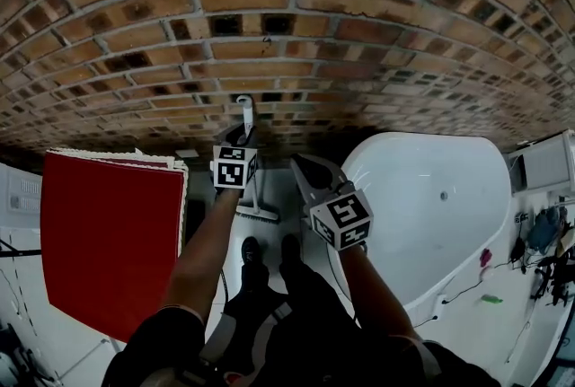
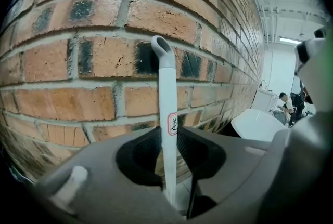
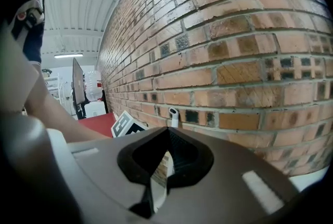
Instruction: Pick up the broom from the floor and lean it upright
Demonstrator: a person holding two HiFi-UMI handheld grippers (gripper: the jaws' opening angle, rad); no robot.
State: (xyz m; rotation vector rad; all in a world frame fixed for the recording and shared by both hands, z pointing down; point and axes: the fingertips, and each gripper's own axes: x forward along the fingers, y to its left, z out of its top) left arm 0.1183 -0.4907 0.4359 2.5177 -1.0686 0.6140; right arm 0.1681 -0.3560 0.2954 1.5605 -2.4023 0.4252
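The white broom handle (image 1: 248, 118) stands upright against the brick wall (image 1: 287, 35), and its head (image 1: 257, 213) rests on the floor below. My left gripper (image 1: 241, 139) is shut on the handle (image 2: 167, 93) a little below its hooked top end; in the left gripper view (image 2: 167, 140) both pads lie against the handle. My right gripper (image 1: 307, 166) hovers to the right of the broom, apart from it. Its jaw tips (image 3: 167, 134) meet with nothing between them. Past it, the handle's tip (image 3: 174, 115) shows against the bricks.
A white bathtub (image 1: 431, 215) lies on the floor at the right, close to my right gripper. A large red board (image 1: 112, 233) lies at the left. The person's dark shoes (image 1: 266, 252) stand just behind the broom head. Cables and small items (image 1: 544, 237) sit far right.
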